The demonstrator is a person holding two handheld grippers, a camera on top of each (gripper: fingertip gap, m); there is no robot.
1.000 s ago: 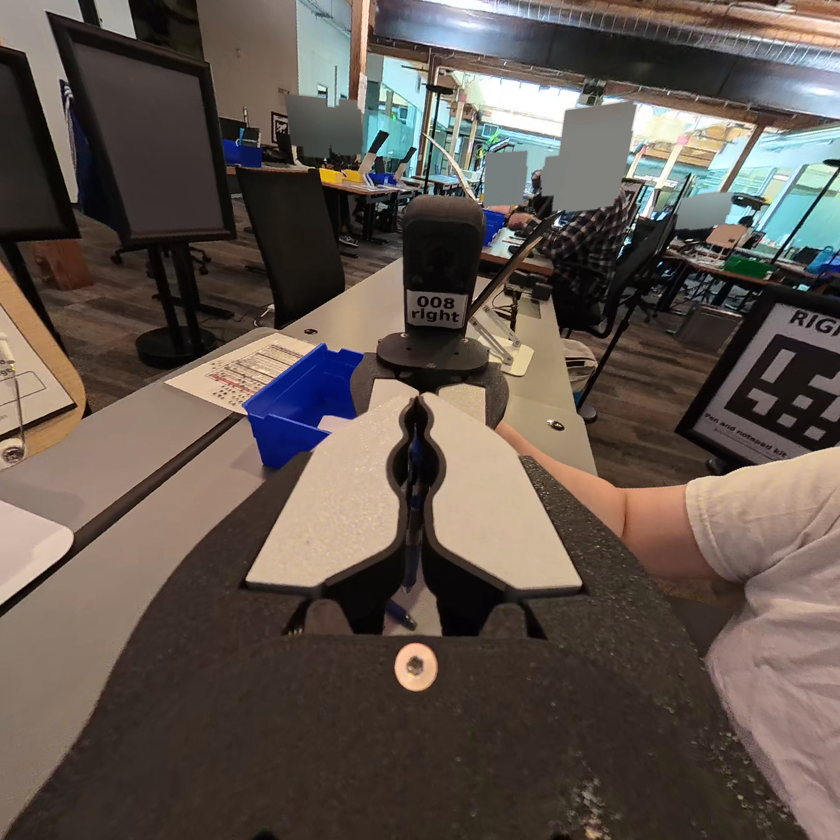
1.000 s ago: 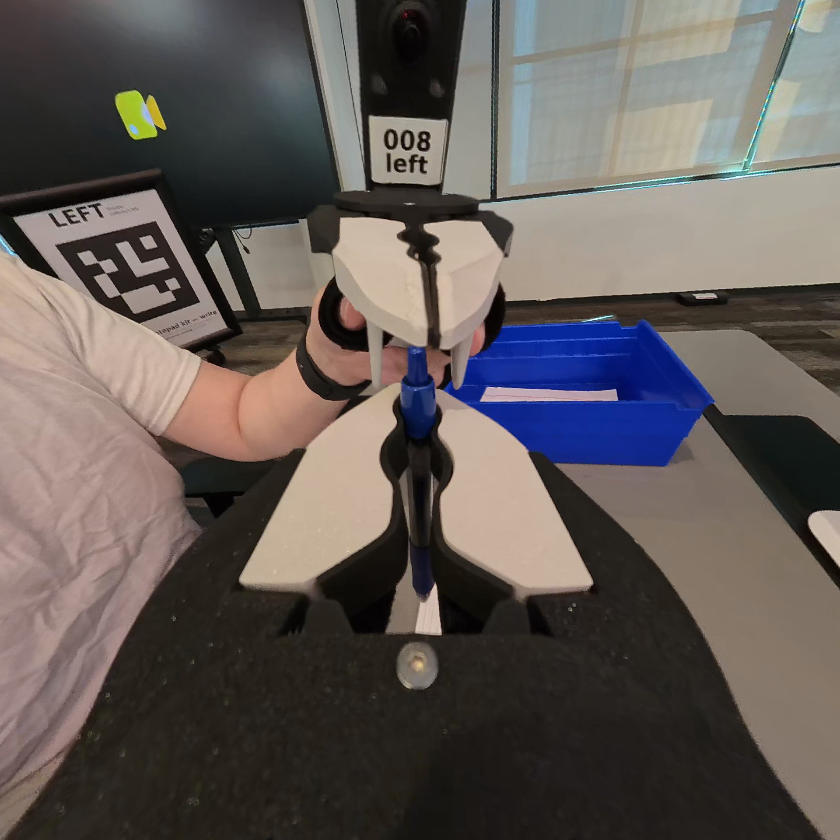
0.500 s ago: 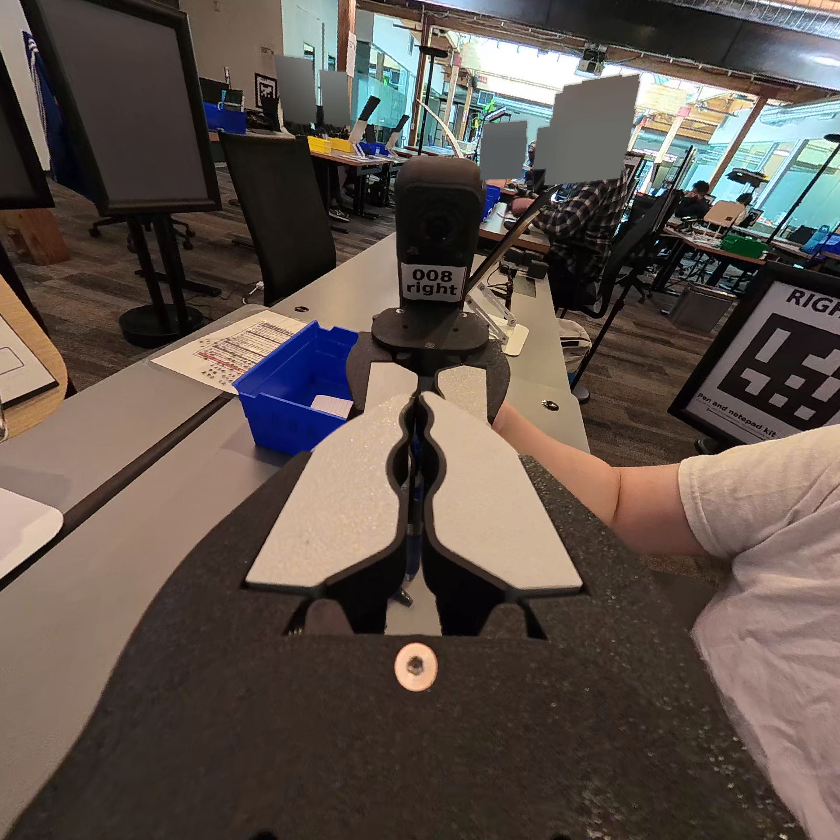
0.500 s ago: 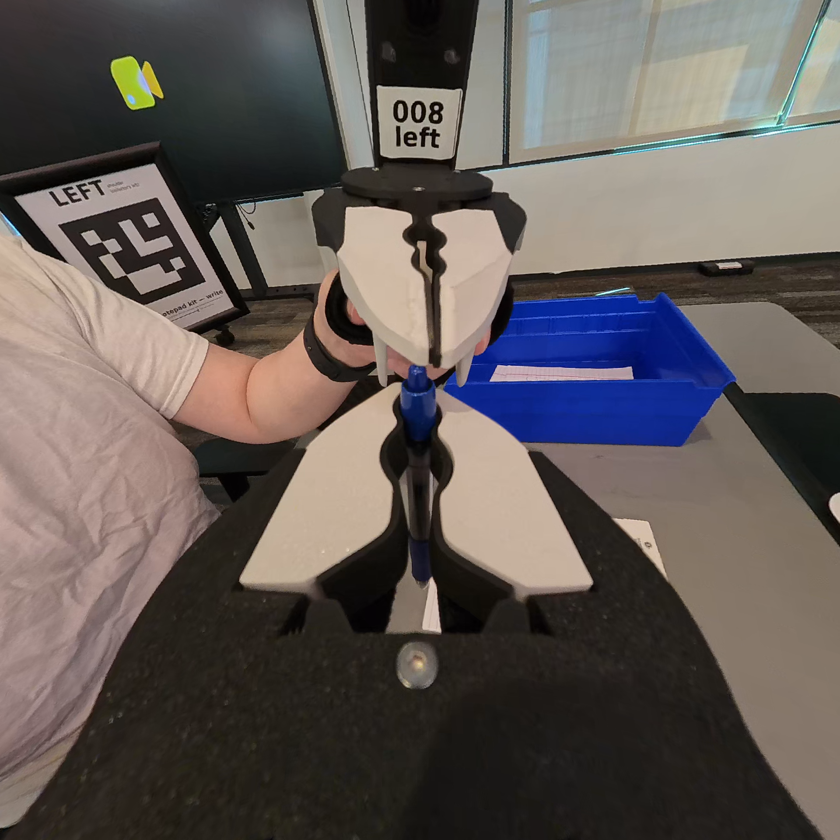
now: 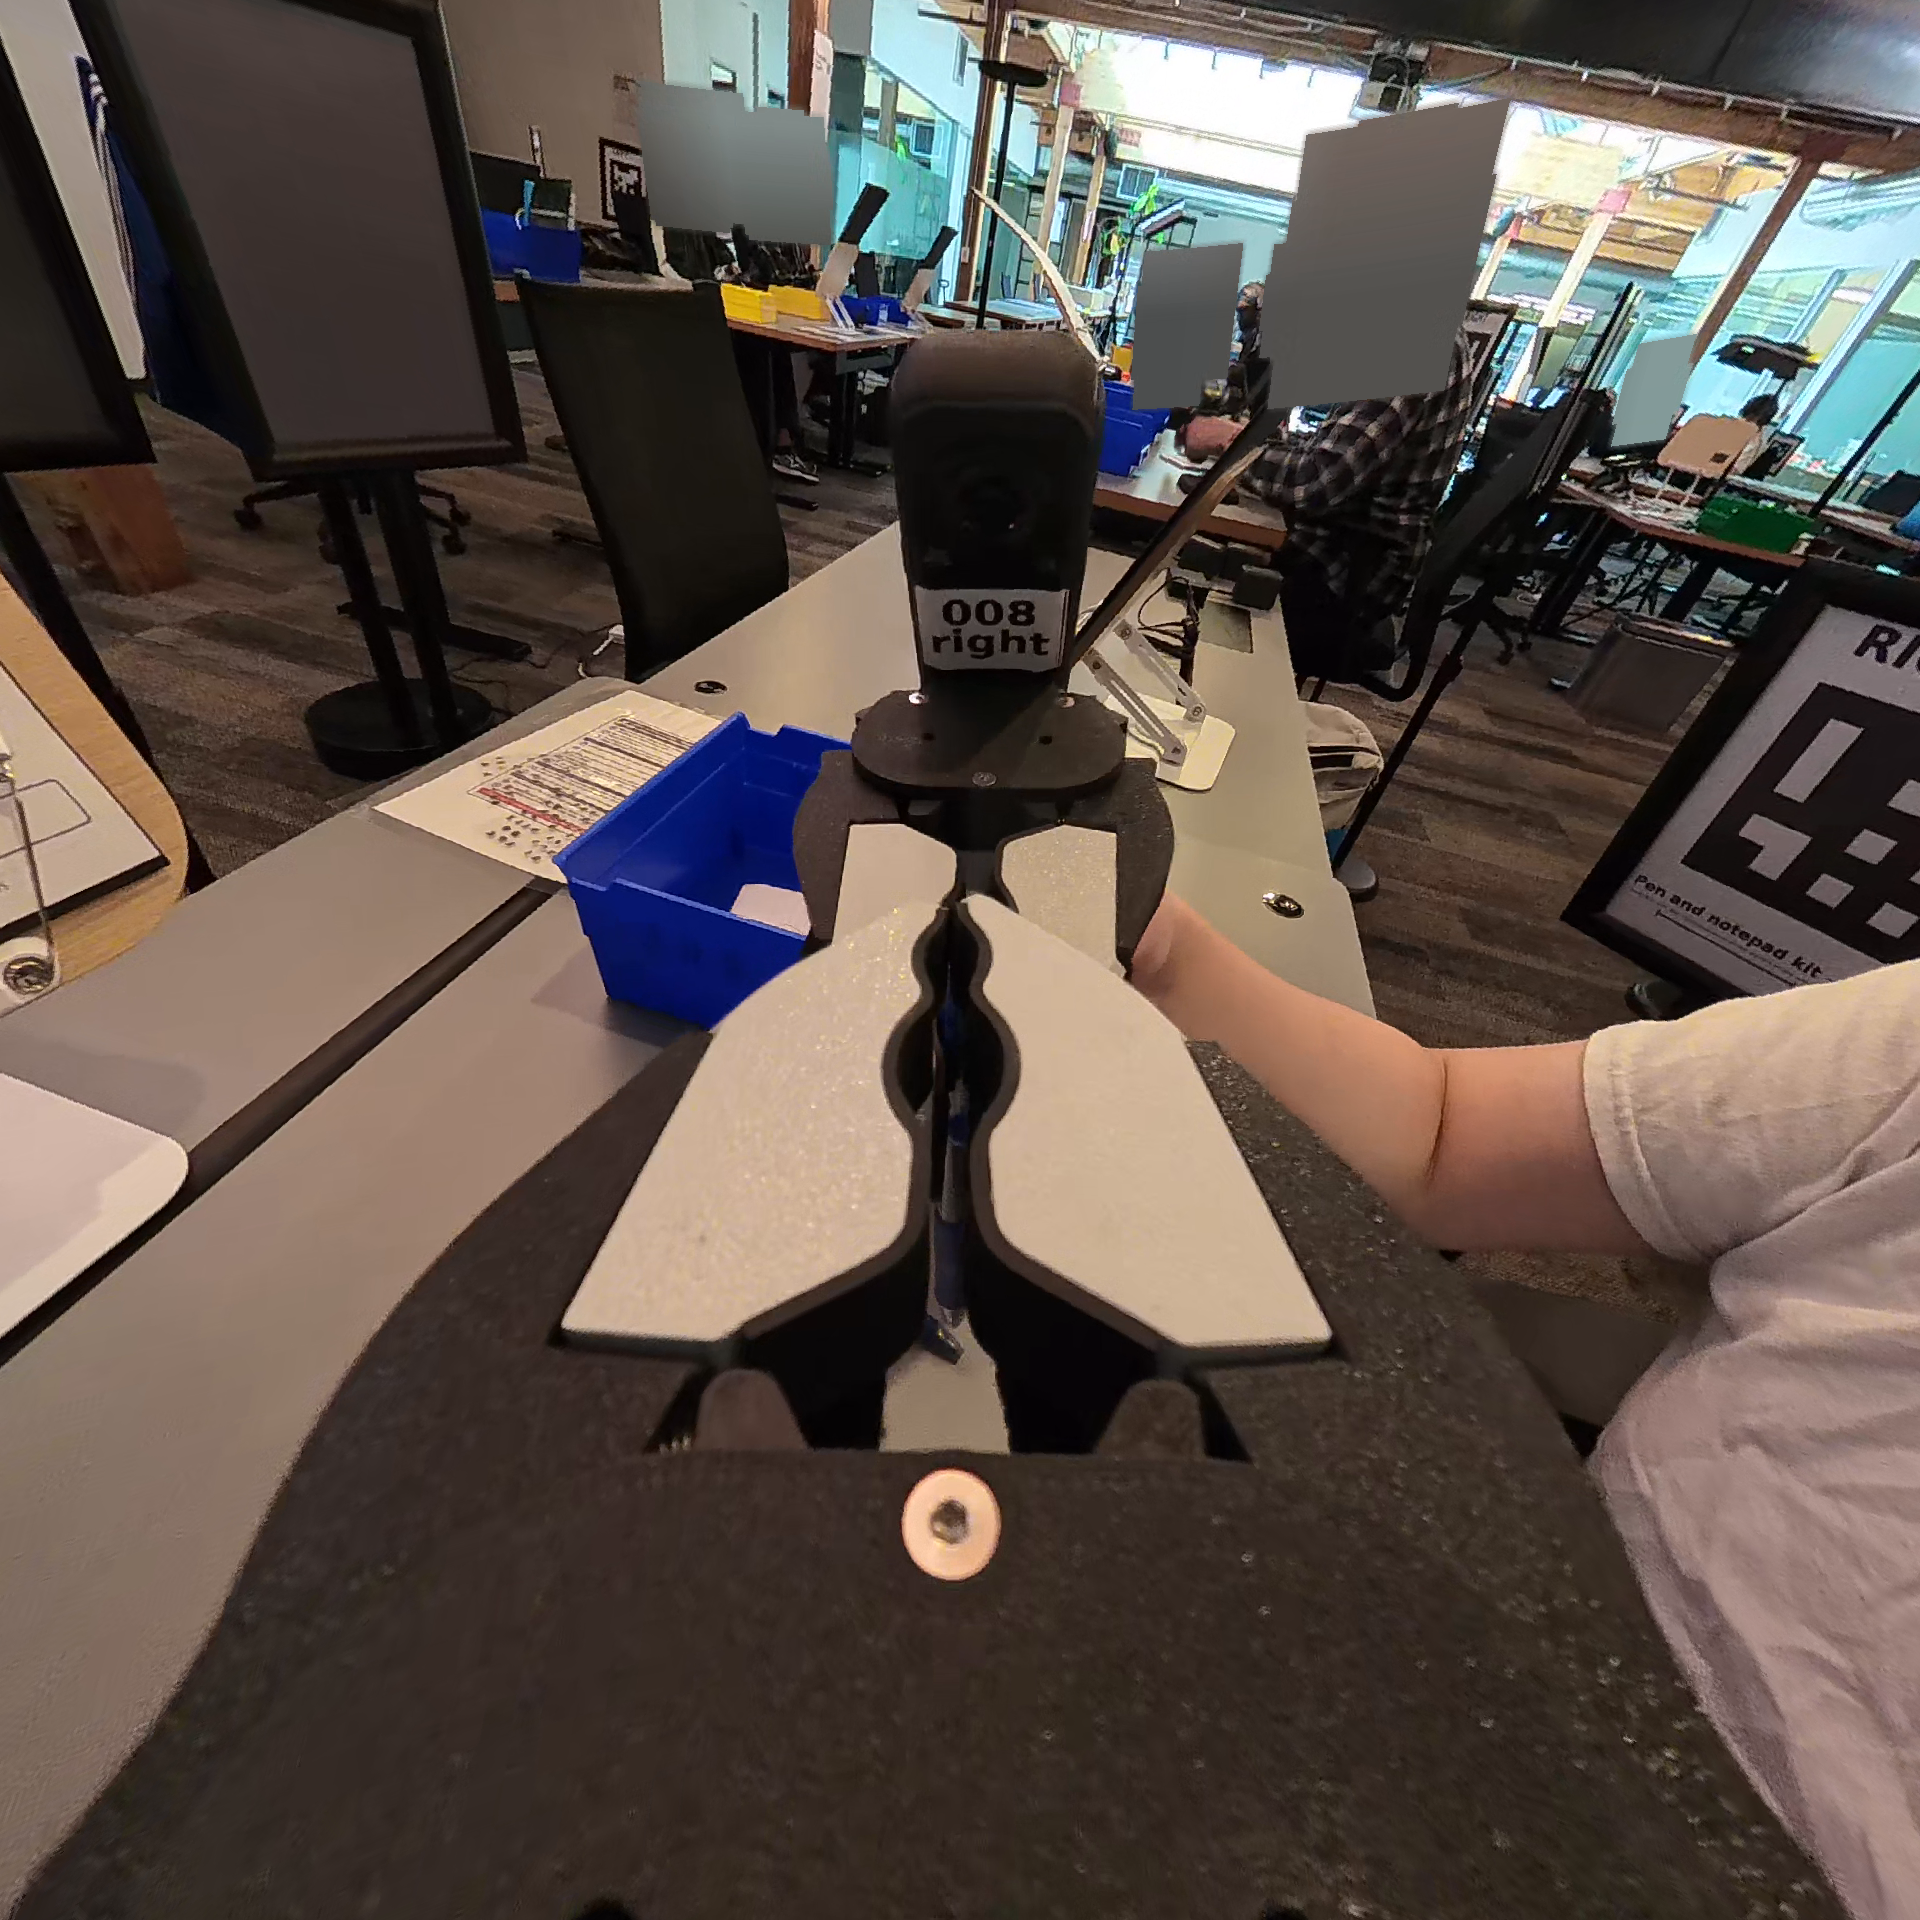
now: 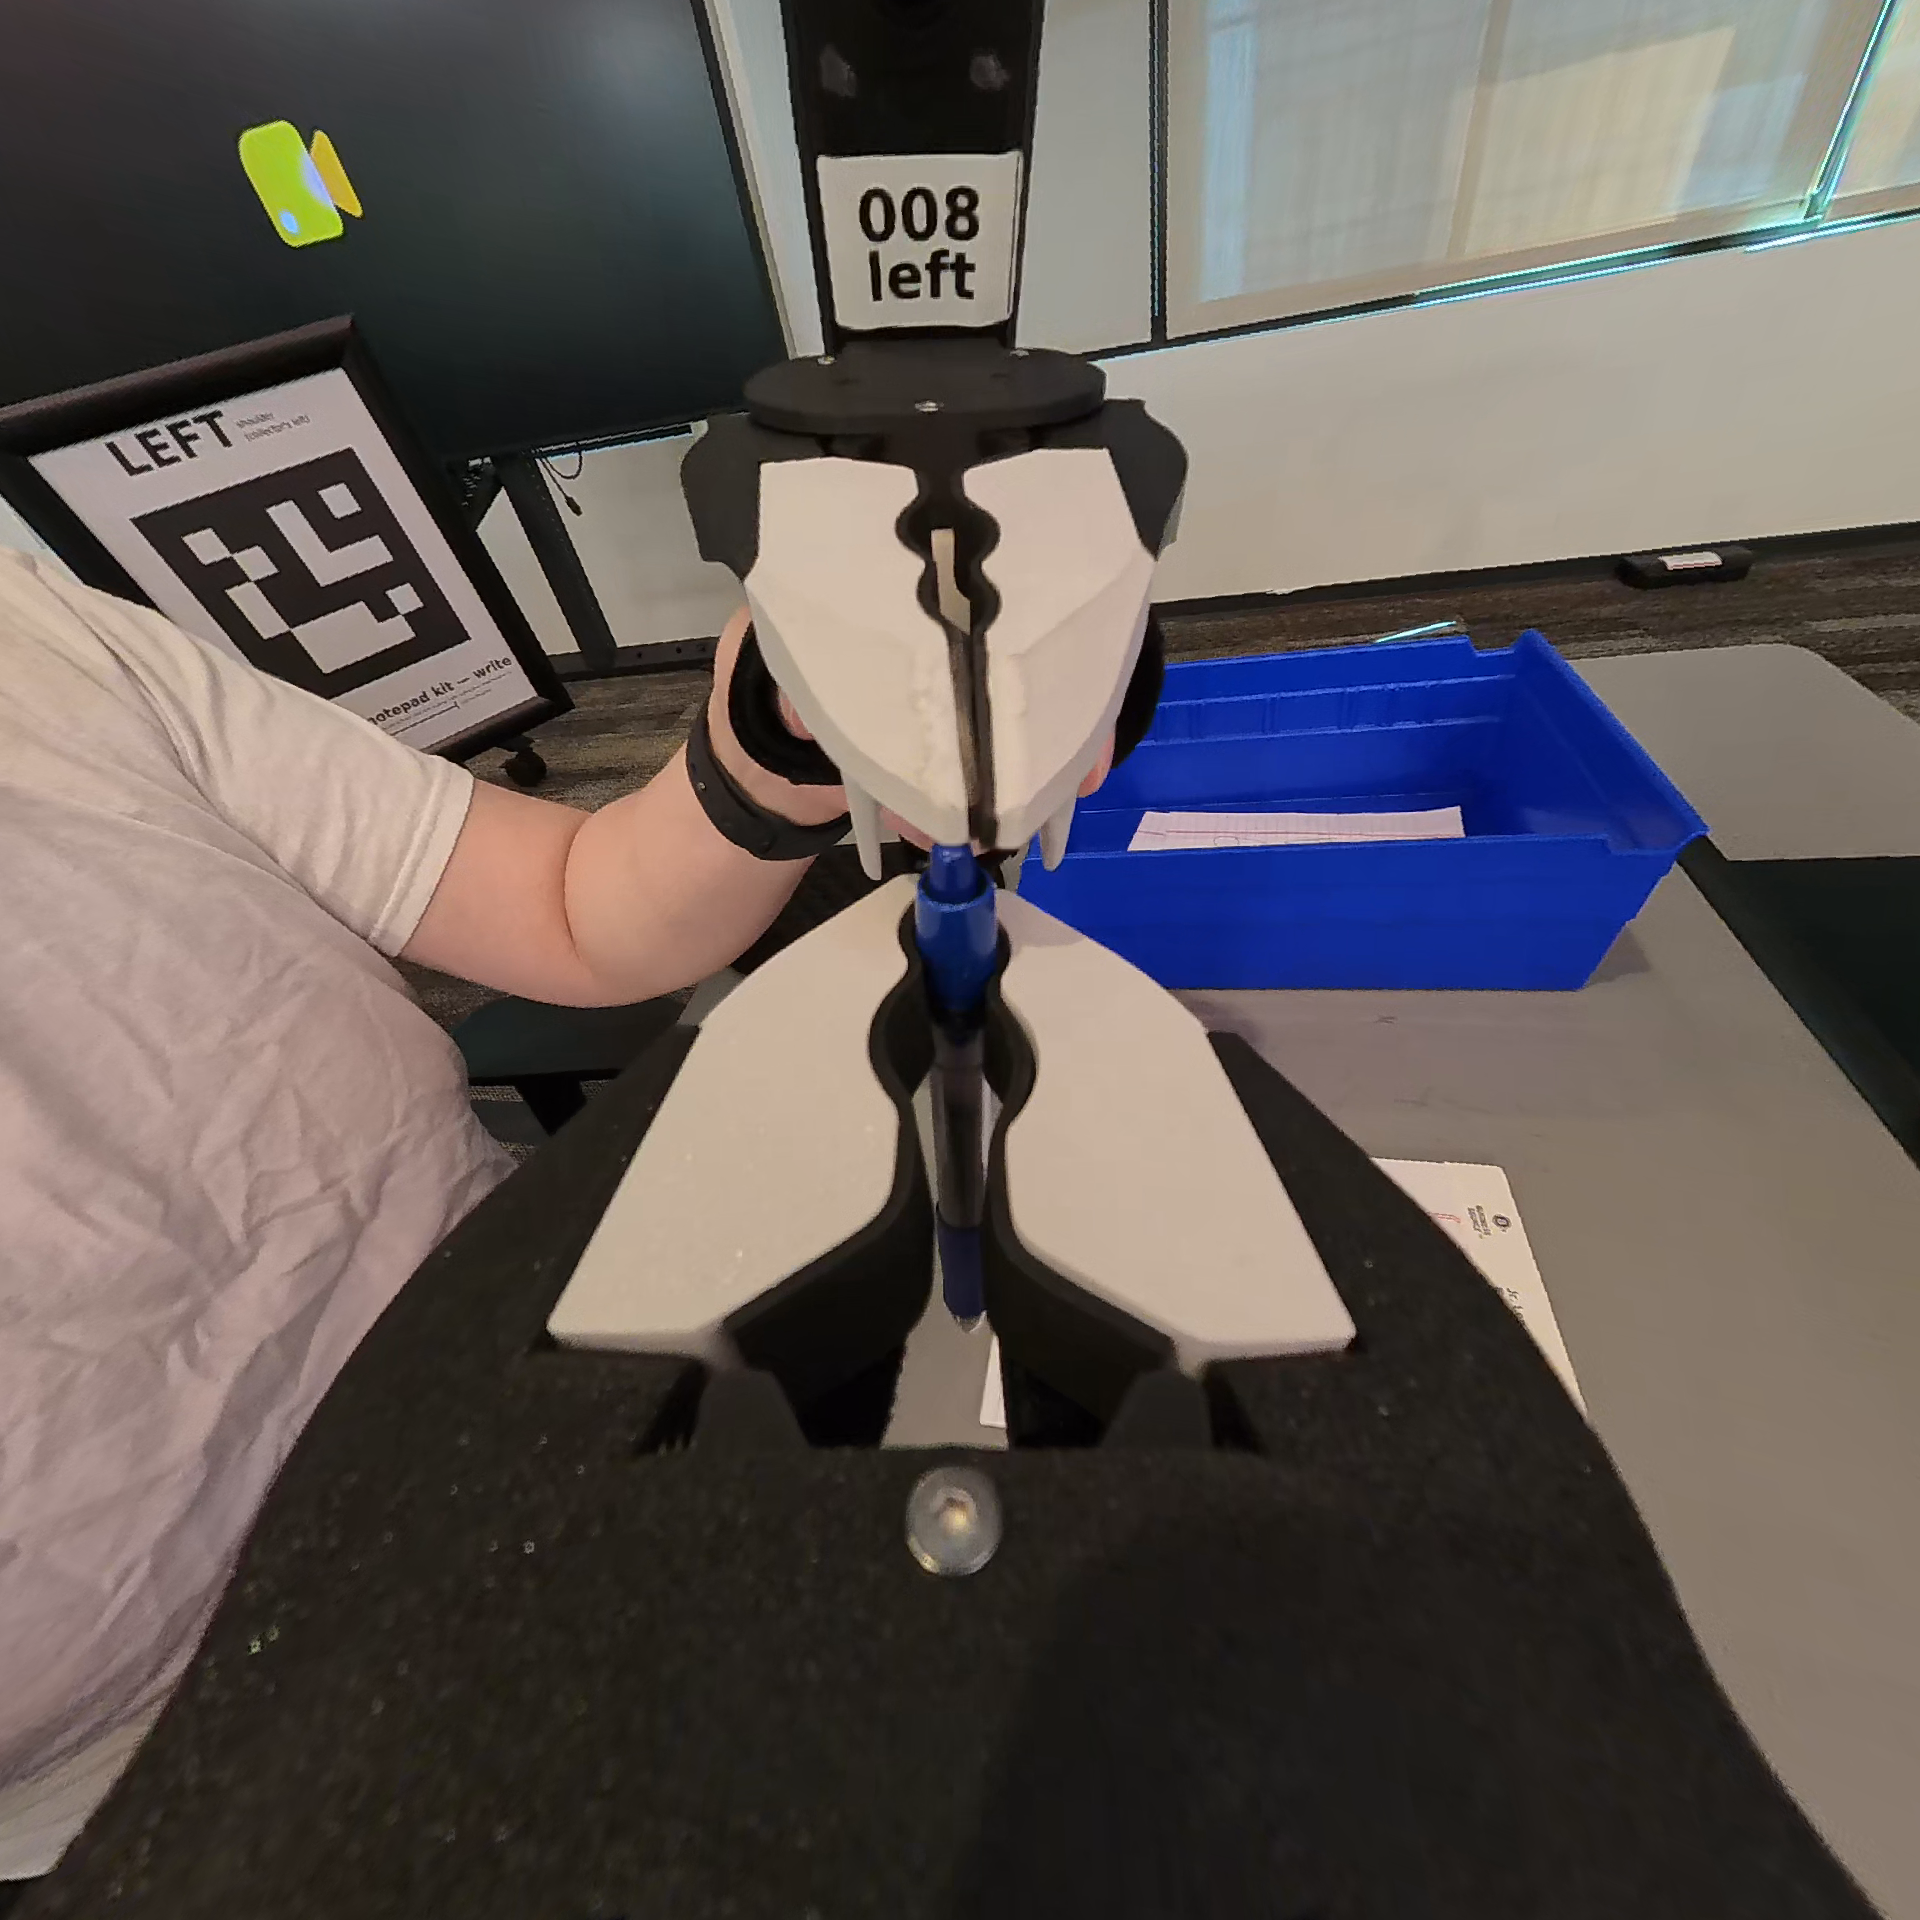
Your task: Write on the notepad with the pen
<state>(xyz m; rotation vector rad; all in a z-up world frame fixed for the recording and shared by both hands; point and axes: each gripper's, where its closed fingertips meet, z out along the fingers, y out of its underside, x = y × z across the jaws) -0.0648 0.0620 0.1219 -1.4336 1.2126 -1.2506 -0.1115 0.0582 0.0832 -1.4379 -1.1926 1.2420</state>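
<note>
Fingers of my left gripper (image 5: 951, 914) press together around the blue pen (image 6: 958, 1049)'s far end. My right gripper (image 6: 956, 904) fingers pinch the pen's barrel, tip toward me above the grey worktop (image 6: 1558, 1091). Right of it lies the white notepad (image 6: 1496, 1268), and farther off stands a blue bin (image 6: 1351, 914).

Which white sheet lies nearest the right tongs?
The notepad sheet flat on the grey table beside the right tongs; the other slip sits inside the blue bin.
</note>
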